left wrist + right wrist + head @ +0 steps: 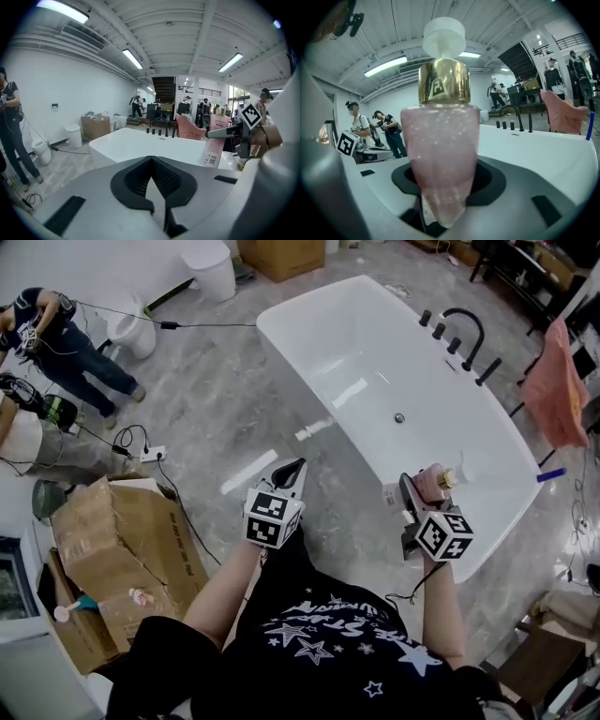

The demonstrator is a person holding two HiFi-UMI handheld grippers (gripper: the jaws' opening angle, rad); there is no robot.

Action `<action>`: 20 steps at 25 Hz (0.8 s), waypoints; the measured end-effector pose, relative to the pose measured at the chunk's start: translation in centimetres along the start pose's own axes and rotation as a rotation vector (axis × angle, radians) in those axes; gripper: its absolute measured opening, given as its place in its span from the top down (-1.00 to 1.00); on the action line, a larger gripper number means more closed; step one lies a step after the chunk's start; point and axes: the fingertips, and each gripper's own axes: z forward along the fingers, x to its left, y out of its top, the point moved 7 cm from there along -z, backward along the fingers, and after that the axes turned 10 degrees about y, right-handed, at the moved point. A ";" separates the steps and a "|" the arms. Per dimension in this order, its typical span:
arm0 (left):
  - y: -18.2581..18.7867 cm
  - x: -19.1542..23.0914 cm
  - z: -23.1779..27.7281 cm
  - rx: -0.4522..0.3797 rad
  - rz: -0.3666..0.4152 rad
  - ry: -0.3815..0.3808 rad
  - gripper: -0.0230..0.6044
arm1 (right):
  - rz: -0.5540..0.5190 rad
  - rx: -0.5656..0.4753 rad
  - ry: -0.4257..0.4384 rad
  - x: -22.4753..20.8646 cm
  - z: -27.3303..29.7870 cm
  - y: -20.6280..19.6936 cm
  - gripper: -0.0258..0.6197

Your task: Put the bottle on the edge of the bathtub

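A pink glittery bottle (440, 159) with a gold collar and white cap stands upright between the jaws of my right gripper (440, 197), which is shut on its lower body. In the head view the bottle (433, 480) and right gripper (424, 489) hang over the near end of the white bathtub (281, 341), just above its rim. My left gripper (292, 469) is shut and holds nothing, out over the floor to the left of the tub. From the left gripper view, the bottle (213, 140) shows at the right, beyond the shut left gripper (151, 160).
A black faucet set (463, 334) stands on the tub's far rim. A pink cloth (553, 381) hangs at the right. Cardboard boxes (122, 549) sit at the left. A person (56, 334), a toilet (131, 329) and floor cables with a power strip (150, 454) are at far left.
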 end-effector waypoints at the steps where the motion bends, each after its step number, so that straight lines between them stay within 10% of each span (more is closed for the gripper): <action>1: 0.6 1.5 1.6 0.004 0.013 -0.012 0.88 | 0.014 -0.012 -0.017 -0.3 1.8 0.6 0.24; 20: 9.3 26.2 21.3 0.064 0.051 -0.143 0.88 | 0.067 -0.068 -0.225 -1.8 30.8 12.8 0.24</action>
